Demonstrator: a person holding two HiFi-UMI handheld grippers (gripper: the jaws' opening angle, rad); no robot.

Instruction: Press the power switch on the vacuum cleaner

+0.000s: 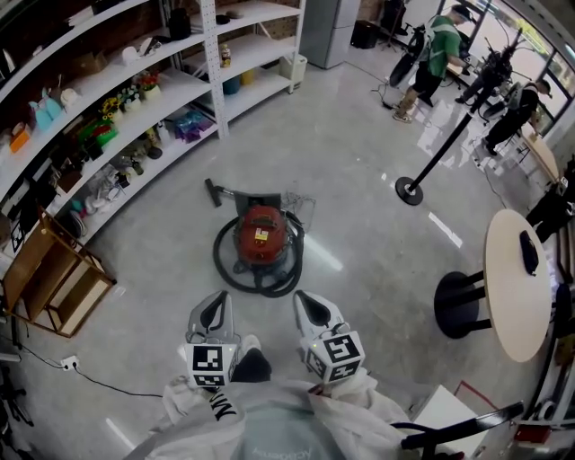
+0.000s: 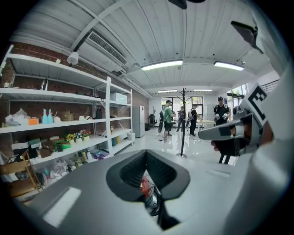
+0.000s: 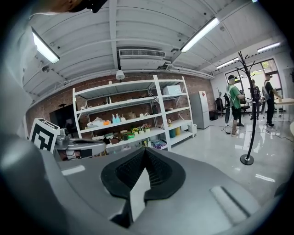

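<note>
Left gripper [image 1: 214, 310] and right gripper [image 1: 314, 308] hang side by side, on the near side of the vacuum cleaner [image 1: 261, 238] and clear of it — both with fingers closed on nothing. It sits on the floor [image 1: 359, 171], hose [image 1: 235, 278] coiled around it — shelves [image 1: 135, 117] to its left.

White shelving [image 1: 209, 72] runs along the left wall, its 3 visible levels crowded with small colourful items. A wooden frame [image 1: 40, 253] stands on the glossy grey floor [image 1: 341, 153] at the near end of the shelving, with a white plug block [image 1: 68, 362] and its black cable close by. A black coat stand [image 1: 445, 144] rises from a round base. At right, a round pale table [image 1: 512, 310] carries 1 dark object [image 1: 528, 252]. Far back, 2 people [image 1: 438, 49] stand near a grey cabinet [image 1: 328, 27].
</note>
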